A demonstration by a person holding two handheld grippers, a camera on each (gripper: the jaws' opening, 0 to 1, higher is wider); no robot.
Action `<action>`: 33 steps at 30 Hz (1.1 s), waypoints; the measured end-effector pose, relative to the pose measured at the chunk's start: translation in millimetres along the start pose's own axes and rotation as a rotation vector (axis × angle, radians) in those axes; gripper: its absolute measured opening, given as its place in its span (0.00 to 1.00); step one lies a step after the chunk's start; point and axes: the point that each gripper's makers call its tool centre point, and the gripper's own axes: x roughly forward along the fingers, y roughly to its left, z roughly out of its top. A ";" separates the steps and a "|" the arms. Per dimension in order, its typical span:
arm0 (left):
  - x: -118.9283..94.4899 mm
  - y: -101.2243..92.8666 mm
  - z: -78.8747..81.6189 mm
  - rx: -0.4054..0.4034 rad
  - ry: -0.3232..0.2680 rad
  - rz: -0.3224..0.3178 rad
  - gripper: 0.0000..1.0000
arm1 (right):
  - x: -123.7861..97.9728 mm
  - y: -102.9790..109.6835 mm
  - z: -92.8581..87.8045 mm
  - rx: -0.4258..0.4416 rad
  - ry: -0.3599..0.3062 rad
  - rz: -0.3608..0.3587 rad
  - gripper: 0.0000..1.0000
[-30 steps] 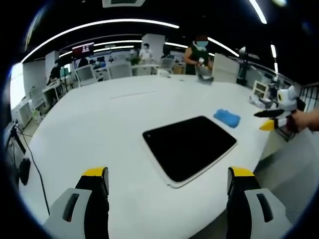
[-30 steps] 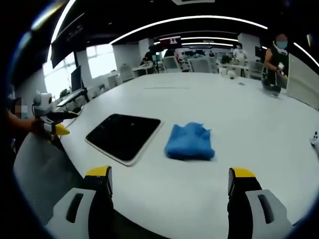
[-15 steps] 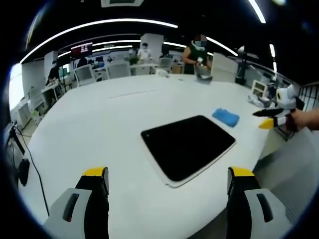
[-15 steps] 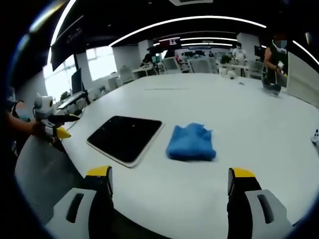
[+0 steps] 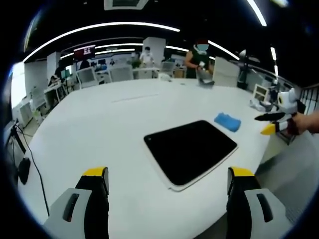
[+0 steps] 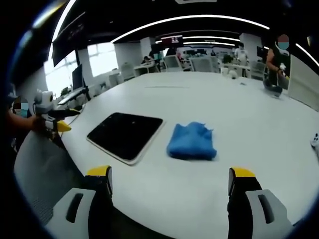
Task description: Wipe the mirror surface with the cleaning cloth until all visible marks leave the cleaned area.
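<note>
Above the table edge, both claws hover spread, empty.

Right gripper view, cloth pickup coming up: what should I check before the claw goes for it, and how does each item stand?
1. Cloth free on the table, nothing on it: ok.
2. Cloth apart from the mirror, lying beside it: ok.
3. Right claw open and empty, jaws wide apart: ok.
4. Cloth ahead between the right jaws' line, not yet reached: ok.
5. Left claw open, off the mirror: ok.
6. Marks on the mirror surface: cannot tell, it reads as plain dark in both views.
</note>
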 end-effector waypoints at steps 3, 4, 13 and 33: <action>-0.2 -0.3 0.5 -0.005 -0.004 -0.001 0.99 | 0.4 -0.7 -0.8 0.004 0.004 0.001 0.96; -0.2 -1.1 0.5 0.000 -0.002 -0.003 0.99 | 0.6 -0.4 -0.9 0.007 0.007 0.003 0.95; -0.7 -1.8 1.1 0.000 -0.005 -0.007 0.99 | 2.4 -0.7 -6.8 0.005 0.050 0.000 0.97; -1.8 -0.6 7.9 0.067 -0.025 0.009 1.00 | -4.1 -18.0 43.1 -0.065 0.071 -0.011 0.98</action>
